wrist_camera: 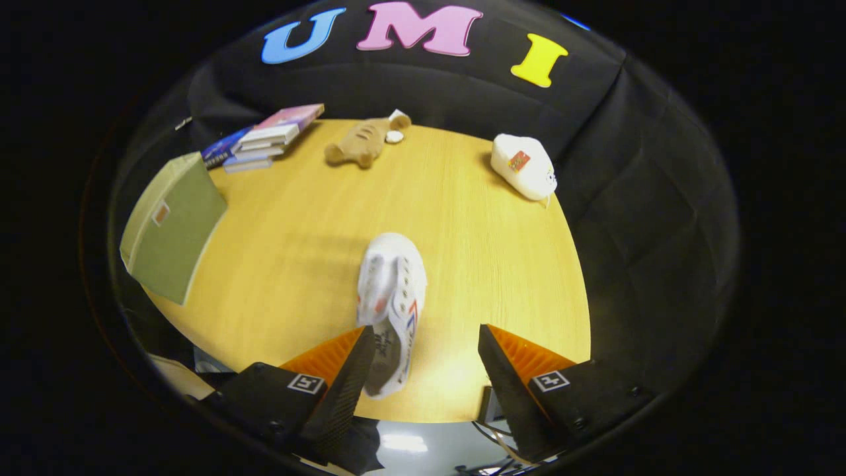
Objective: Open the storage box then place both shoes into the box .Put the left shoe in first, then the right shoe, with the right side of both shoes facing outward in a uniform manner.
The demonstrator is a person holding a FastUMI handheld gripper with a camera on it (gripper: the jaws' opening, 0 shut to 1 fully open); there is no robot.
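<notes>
White shoe (pixel 391 311) lies on the wooden table (pixel 502 277), long axis 12-to-6, heel end just inside the left finger. The gripper (pixel 423 344) gapes wide, holding nothing. Green box (pixel 173 228) sits at 10 o'clock.

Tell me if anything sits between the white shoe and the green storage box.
Nothing visible does. Bare table lies between the white shoe and the green storage box. The open gripper has the shoe's heel beside one finger.

Light wooden table (pixel 462 264), white shoe (pixel 391 297) at centre, green storage box (pixel 173 228), stacked books (pixel 264 137), brown plush toy (pixel 360 142), white plush toy (pixel 523 165), gripper (pixel 423 360) fingers spread apart above the near edge.
</notes>
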